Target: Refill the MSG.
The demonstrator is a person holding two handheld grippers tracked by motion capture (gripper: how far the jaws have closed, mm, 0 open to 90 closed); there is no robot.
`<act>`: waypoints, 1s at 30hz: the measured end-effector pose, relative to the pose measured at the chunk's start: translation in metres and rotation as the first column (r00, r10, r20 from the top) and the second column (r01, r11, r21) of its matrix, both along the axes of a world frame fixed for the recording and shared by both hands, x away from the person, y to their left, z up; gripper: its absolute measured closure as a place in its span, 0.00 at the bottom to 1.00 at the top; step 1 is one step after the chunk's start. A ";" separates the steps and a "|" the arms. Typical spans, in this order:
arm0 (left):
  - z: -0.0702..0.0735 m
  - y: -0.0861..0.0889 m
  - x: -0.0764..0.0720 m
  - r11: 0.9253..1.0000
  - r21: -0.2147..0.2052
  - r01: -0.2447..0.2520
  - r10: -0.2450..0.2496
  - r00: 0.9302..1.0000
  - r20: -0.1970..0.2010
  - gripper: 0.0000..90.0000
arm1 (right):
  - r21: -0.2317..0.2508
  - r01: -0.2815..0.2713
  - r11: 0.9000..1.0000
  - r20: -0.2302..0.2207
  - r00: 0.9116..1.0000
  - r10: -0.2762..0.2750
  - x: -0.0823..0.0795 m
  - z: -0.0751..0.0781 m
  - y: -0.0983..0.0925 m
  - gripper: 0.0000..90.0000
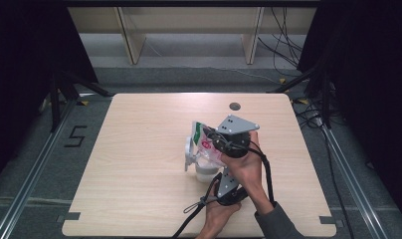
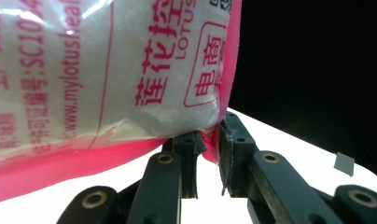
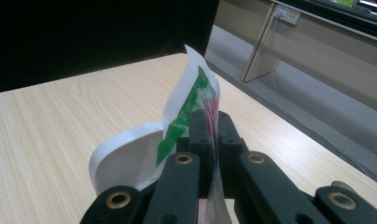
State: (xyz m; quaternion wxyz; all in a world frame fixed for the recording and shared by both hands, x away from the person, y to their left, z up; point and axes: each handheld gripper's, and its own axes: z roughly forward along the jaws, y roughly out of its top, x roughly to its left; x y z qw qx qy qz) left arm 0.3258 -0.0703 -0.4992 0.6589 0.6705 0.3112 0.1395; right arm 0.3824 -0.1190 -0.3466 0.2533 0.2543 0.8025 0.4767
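You have a soft plastic bag (image 1: 205,142) of white powder or grain held up over a white cup (image 1: 203,167) near the middle of the table (image 1: 139,164), and both of your grippers are on it. Your right gripper (image 3: 212,122) is clamped fully down on the flat top seam, the film pinched tight between its pads, while your left gripper (image 2: 210,140) nips the pink bottom corner with its jaws nearly closed on the film. Judge the bag as limp and slick: the film will crease and slide, and the loose filling will shift its weight toward whichever end hangs lowest. The sealed edges are likely your safest holds, since they are flat, doubled and stiffer than the bulging belly. The cup looks light and could tip if the bag drags on its rim.
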 end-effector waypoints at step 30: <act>-0.001 -0.001 0.000 1.000 -0.012 0.013 -0.013 1.000 -0.004 0.87 | -0.016 0.011 1.000 0.024 1.000 -0.011 0.001 -0.001 0.001 0.99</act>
